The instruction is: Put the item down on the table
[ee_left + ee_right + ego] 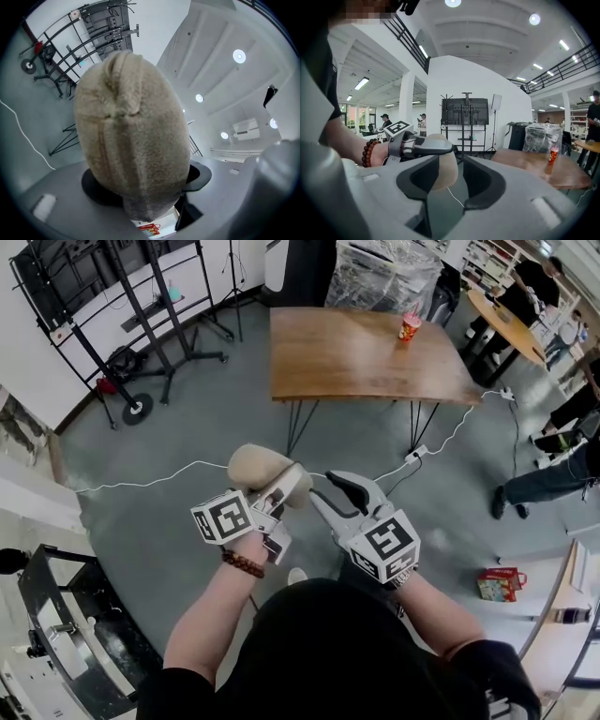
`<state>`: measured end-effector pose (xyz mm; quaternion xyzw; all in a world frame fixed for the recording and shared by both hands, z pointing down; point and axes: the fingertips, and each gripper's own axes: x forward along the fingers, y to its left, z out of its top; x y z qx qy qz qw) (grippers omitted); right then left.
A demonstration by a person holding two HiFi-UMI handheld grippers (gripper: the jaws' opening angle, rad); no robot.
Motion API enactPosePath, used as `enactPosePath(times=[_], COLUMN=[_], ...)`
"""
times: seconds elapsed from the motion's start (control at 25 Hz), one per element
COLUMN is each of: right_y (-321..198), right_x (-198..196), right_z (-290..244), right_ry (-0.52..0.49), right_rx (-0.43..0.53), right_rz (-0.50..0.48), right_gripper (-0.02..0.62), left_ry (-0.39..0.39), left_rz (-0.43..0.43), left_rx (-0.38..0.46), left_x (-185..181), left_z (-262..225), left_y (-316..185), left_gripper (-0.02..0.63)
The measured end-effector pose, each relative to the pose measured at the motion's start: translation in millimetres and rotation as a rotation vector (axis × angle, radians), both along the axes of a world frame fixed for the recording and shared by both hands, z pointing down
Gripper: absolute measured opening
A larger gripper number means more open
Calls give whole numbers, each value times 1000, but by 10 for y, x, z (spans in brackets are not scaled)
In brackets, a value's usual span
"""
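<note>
A beige, fuzzy oval plush item point(255, 465) is held in the air over the grey floor, short of the wooden table point(366, 362). My left gripper point(281, 486) is shut on the item's lower end. In the left gripper view the item point(131, 140) fills the middle, standing up from between the jaws. My right gripper point(339, 491) hovers just to the right of it, jaws apart with nothing between them. In the right gripper view point(450, 180) the item point(443, 168) shows beyond the gap, and the table point(534, 164) lies to the right.
A red cup point(410, 327) stands on the table's far right part. Black metal stands point(141, 306) line the back left wall. A white cable point(150, 482) runs across the floor. People sit at a round table point(511, 320) on the right. A red bag point(499, 584) lies on the floor.
</note>
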<state>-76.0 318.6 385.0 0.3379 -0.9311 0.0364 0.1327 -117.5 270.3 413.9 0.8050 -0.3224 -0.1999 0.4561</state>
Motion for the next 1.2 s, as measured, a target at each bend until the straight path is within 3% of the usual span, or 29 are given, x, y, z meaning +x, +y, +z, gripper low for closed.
enactPosePath(times=[0.2, 0.44, 1.2], right_y=[-112, -383, -1896], right_x=[-173, -238, 226], right_z=[93, 173, 428], right_ry=[26, 58, 23], right_rx=[-11, -10, -79], right_rz=[-73, -124, -184], right_gripper=[236, 309, 364], left_ry=[19, 31, -8], left_rz=[-6, 0, 88], left_rx=[-8, -30, -122], left_x=[-50, -2, 812], left_z=[15, 37, 142], left_y=[-165, -426, -1860], left_gripper=[336, 336, 336])
